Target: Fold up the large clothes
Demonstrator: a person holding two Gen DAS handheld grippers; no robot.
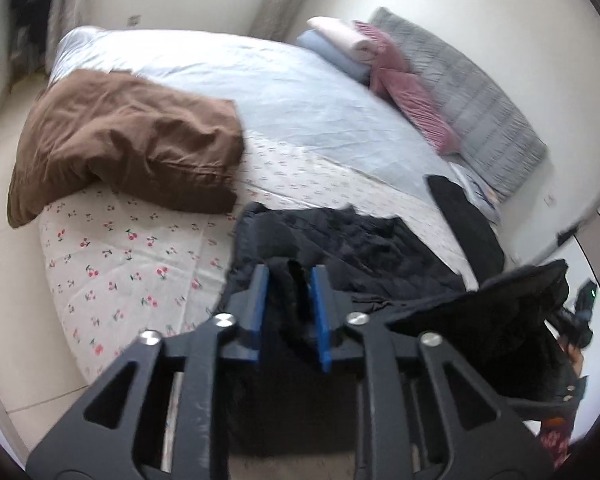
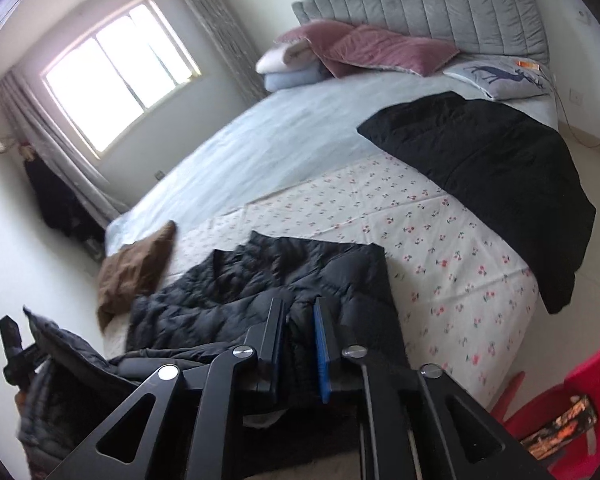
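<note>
A black quilted puffer jacket (image 2: 284, 280) lies at the foot edge of the bed (image 2: 260, 148), its padded panels crumpled and puckered along the stitch lines, the far hem straight across the cherry-print sheet (image 2: 440, 248) while the near part spills over the edge toward the grippers. In the left wrist view the same jacket (image 1: 340, 240) looks matte and dark, with a narrow fold standing up between the blue pads. The left gripper (image 1: 290, 276) is partly open, that fold in the gap; whether the pads press on it I cannot tell. The right gripper (image 2: 298, 308) stands slightly open over the jacket's near edge, cloth showing in the slit, grip unclear. A brown garment (image 1: 128, 140) sits at the bed's left foot corner, another black garment (image 2: 492, 168) along the right edge.
</note>
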